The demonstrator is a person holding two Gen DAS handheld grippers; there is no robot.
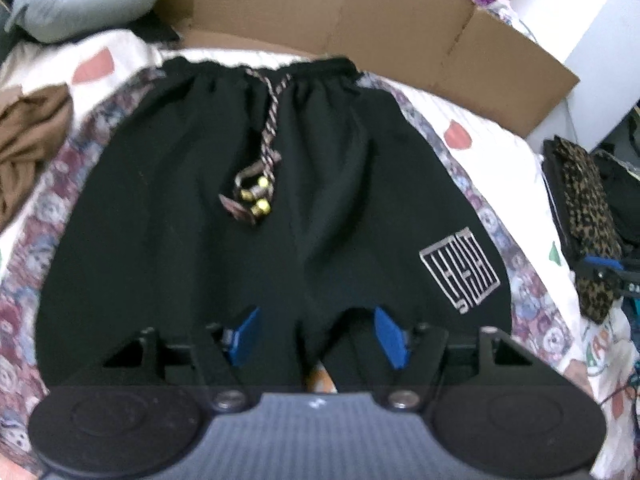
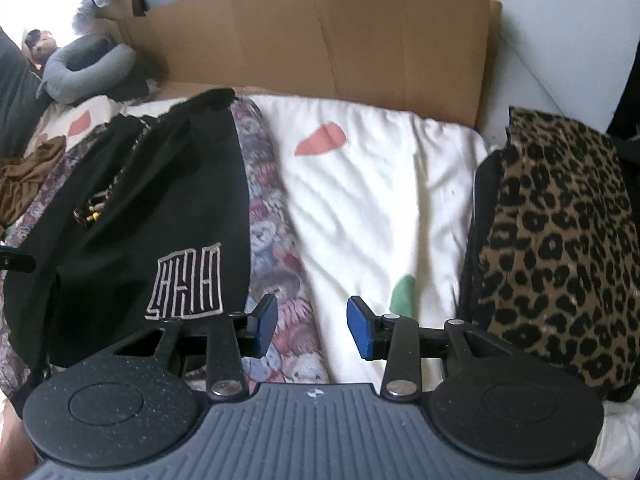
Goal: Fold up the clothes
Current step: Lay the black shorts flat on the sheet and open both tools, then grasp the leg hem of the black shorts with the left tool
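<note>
Black shorts (image 1: 240,200) lie spread flat on the bed (image 2: 360,184), waistband far. Left gripper (image 1: 316,336) hovers at the hem, right gripper (image 2: 312,326) beside; both jaws apart, empty. Folding seemingly awaits a hem grasp.

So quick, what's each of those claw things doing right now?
Left gripper: open, over the black shorts, holding nothing.
Right gripper: open, empty, above the bedding.

We see a flattened brown cardboard sheet (image 2: 320,40) behind the bed | a grey curved neck pillow (image 1: 80,0) far left | cream bedsheet with coloured patches (image 2: 360,200) below.
</note>
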